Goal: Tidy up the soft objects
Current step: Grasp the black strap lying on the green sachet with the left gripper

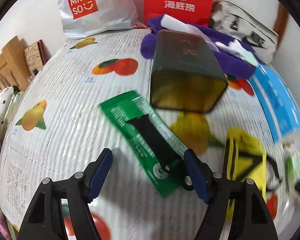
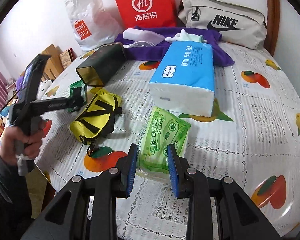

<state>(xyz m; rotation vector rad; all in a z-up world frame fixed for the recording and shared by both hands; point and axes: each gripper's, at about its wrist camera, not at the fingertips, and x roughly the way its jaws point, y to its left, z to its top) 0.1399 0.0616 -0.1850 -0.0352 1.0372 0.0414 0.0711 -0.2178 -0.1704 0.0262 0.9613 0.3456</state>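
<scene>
My left gripper (image 1: 148, 156) is open above a flat green packet with a black strap (image 1: 144, 138) on the fruit-print tablecloth; the packet lies between and just beyond its fingers. A yellow pouch (image 1: 246, 160) lies to its right. My right gripper (image 2: 152, 152) is open with its fingertips at either side of the near end of a green tissue pack (image 2: 166, 138). A blue tissue pack (image 2: 188, 74) lies beyond it. The yellow pouch (image 2: 98, 114) sits left of the green pack. The left gripper (image 2: 76, 98) shows at the left, held by a hand.
A dark green tin (image 1: 186, 70) lies on its side with its open end toward me, also in the right wrist view (image 2: 102, 66). A purple cloth (image 2: 180, 42) lies behind. A Miniso bag (image 2: 88, 24), red bag (image 2: 146, 6) and Nike bag (image 2: 226, 22) stand at the back.
</scene>
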